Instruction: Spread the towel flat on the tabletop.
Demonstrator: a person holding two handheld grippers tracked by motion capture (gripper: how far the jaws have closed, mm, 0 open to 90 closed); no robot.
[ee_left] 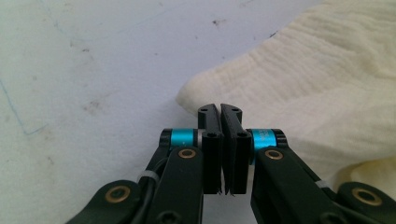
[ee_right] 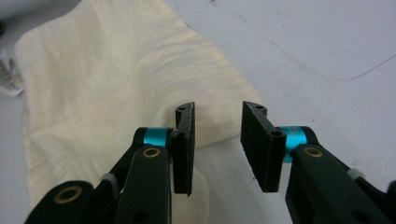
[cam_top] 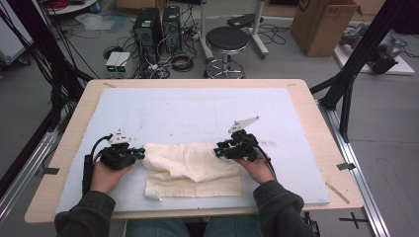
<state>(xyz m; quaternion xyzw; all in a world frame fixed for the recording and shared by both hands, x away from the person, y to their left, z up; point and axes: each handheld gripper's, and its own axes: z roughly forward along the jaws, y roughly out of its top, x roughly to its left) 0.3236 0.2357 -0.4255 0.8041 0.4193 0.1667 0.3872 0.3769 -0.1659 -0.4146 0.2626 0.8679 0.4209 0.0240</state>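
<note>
On foam mat [cam_top: 197,106]: cream towel [cam_top: 190,168] between left gripper [cam_top: 142,153], clamped empty, and right gripper [cam_top: 217,151], agape

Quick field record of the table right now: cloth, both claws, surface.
cloth: cream towel, loosely folded and rumpled, near the front edge of the pad
left claw: jaws shut with nothing seen between them, tips at the towel's left edge
right claw: jaws open, nothing between them, over the towel's right edge
surface: pale blue pad on a wooden table
hands: one behind each claw, at either end of the towel
</note>
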